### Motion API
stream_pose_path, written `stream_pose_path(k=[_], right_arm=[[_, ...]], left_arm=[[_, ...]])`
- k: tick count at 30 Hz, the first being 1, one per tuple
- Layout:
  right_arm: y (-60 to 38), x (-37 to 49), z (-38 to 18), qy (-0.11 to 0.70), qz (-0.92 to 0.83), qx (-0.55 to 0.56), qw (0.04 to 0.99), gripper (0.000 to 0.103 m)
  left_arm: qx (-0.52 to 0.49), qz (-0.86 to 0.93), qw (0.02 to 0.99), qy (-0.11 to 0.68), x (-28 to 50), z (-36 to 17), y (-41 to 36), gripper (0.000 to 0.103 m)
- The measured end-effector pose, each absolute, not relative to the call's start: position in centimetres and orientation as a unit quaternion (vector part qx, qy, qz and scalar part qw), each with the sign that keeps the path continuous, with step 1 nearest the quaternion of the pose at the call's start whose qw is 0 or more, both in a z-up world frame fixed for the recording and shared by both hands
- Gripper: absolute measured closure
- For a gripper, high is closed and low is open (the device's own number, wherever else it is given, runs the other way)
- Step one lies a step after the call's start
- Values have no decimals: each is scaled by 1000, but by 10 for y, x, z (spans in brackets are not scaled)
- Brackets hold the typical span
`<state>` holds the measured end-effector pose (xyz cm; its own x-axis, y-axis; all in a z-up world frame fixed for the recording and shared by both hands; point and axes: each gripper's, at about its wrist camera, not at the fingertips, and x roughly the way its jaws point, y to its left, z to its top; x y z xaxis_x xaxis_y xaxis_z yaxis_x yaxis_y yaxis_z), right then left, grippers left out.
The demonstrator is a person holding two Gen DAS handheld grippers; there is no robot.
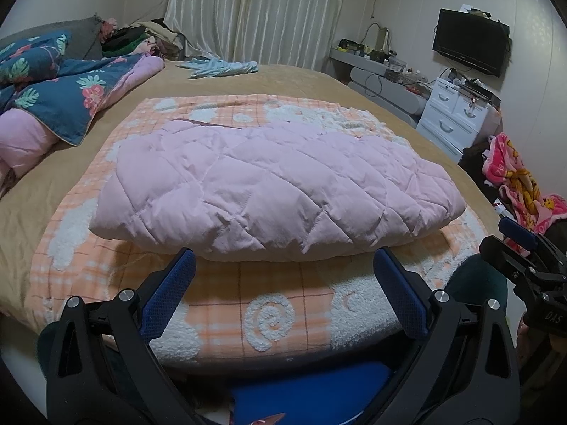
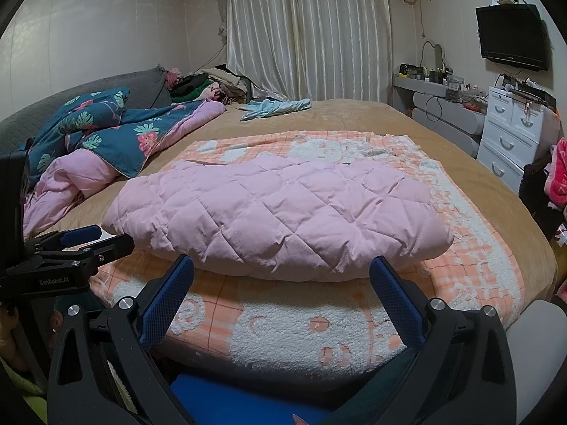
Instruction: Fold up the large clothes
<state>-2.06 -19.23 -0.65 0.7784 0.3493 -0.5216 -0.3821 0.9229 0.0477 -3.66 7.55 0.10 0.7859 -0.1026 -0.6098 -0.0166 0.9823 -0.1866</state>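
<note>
A pink quilted garment [image 1: 276, 184] [image 2: 283, 212] lies folded into a thick flat bundle on an orange-and-white checked blanket [image 1: 276, 318] [image 2: 290, 333] spread on the bed. My left gripper [image 1: 283, 265] hovers open just short of the bundle's near edge, nothing between its blue pads. My right gripper [image 2: 281, 272] is likewise open and empty at the near edge, a little further right. Each gripper shows in the other's view: the right one [image 1: 521, 244] at the right edge, the left one [image 2: 85, 237] at the left edge.
A blue floral duvet with pink lining [image 1: 60, 95] [image 2: 106, 131] is heaped at the left. A light blue garment [image 1: 219, 68] [image 2: 276, 108] lies at the bed's far side. A white drawer unit [image 1: 457, 113] [image 2: 514, 134] and a clothes pile [image 1: 521, 184] stand to the right.
</note>
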Motion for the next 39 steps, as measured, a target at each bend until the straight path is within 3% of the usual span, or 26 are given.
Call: stream_pose_path(k=[39], right_arm=[[-196, -21, -8, 271, 184, -33, 944, 4]], left_arm=[[-77, -2, 936, 342, -31, -5, 85, 9]])
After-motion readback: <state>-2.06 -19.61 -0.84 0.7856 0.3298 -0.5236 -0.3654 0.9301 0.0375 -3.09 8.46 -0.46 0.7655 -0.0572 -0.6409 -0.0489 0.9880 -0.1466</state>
